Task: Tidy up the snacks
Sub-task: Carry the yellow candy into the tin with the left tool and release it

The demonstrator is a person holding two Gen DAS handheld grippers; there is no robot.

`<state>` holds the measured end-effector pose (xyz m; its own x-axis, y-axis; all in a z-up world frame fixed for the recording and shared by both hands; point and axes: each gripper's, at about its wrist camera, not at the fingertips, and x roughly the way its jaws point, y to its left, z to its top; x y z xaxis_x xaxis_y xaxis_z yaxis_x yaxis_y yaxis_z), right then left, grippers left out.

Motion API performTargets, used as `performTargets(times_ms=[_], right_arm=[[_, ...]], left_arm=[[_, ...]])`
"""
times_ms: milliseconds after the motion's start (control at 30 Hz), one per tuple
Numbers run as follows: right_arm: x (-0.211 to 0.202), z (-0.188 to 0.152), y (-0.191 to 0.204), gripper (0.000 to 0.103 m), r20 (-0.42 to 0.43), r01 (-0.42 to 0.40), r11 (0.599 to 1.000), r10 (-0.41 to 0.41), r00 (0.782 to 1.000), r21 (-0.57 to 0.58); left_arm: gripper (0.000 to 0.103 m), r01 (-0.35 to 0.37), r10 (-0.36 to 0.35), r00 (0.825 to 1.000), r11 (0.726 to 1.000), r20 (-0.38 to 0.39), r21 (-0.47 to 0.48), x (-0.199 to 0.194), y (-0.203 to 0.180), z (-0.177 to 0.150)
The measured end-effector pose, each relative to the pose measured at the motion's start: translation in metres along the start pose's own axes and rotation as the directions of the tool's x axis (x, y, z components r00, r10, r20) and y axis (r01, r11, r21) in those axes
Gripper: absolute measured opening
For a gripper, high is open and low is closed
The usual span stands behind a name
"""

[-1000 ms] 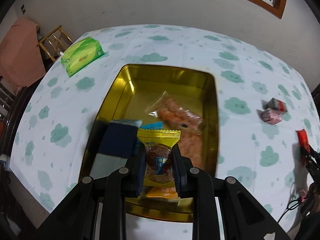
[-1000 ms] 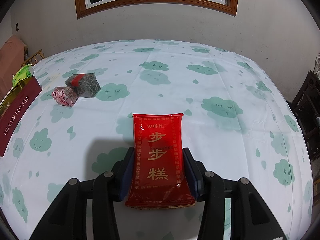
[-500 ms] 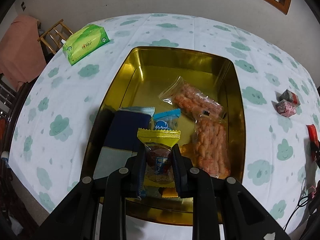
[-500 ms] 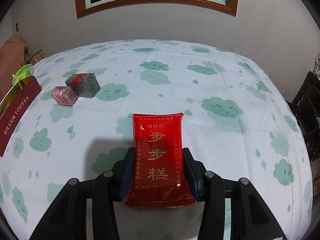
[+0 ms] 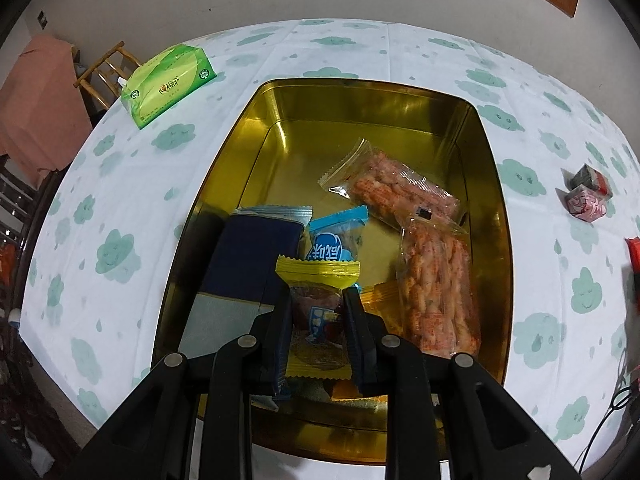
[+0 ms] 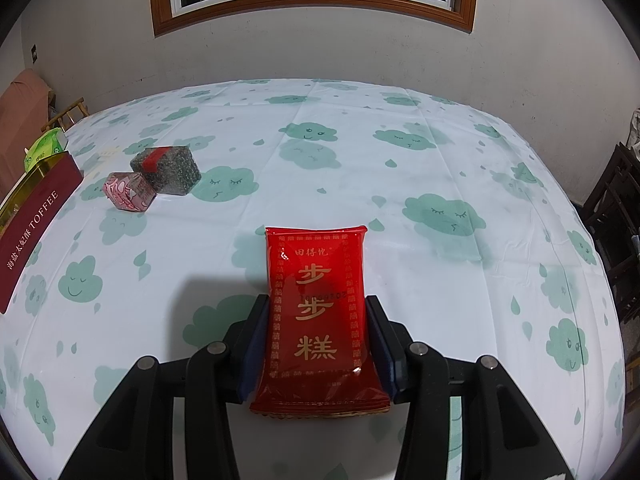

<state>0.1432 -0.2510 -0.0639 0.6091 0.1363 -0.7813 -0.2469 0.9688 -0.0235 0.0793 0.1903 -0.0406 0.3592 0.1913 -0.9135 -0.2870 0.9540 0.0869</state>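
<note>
Left gripper (image 5: 317,316) fingers clamp yellow-topped snack packet (image 5: 318,280), long axis along fingers, over gold tin's (image 5: 256,148) near end; right gripper (image 6: 317,344) clamps red packet (image 6: 318,312).

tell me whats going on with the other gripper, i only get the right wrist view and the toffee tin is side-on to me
Observer: The left gripper is shut on a yellow-topped snack packet, over the near end of the open gold tin.
Operator: anything in the tin yet
Observer: Yes: two clear bags of orange snacks, a dark blue packet and a small light blue packet.
Operator: room left in there
Observer: The far end of the tin floor is bare.
</note>
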Motion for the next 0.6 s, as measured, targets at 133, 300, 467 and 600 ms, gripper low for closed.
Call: performTargets(times_ms=[133, 300, 467, 600], right_arm=[[0.0, 0.0, 0.0, 0.048, 0.0, 0.0, 1.0, 0.0, 1.0, 0.0], [0.0, 0.0, 0.001, 0.048, 0.0, 0.0, 1.0, 0.0, 1.0, -0.001], [0.0, 0.0, 0.0, 0.048, 0.0, 0.001, 1.0, -0.001, 1.0, -0.001], [0.0, 0.0, 0.001, 0.047, 0.0, 0.001, 1.0, -0.001, 1.0, 0.002]], left_arm=[[0.024, -0.01, 0.01, 1.0, 1.0, 0.003, 0.005, 0.001, -0.001, 0.0], [0.026, -0.013, 0.013, 1.0, 1.0, 0.008, 0.014, -0.001, -0.002, -0.001], [0.04, -0.013, 0.013, 1.0, 1.0, 0.027, 0.015, -0.007, -0.003, -0.001], [0.048, -0.001, 0.001, 0.999, 1.0, 0.044, 0.003, -0.014, -0.002, -0.001]])
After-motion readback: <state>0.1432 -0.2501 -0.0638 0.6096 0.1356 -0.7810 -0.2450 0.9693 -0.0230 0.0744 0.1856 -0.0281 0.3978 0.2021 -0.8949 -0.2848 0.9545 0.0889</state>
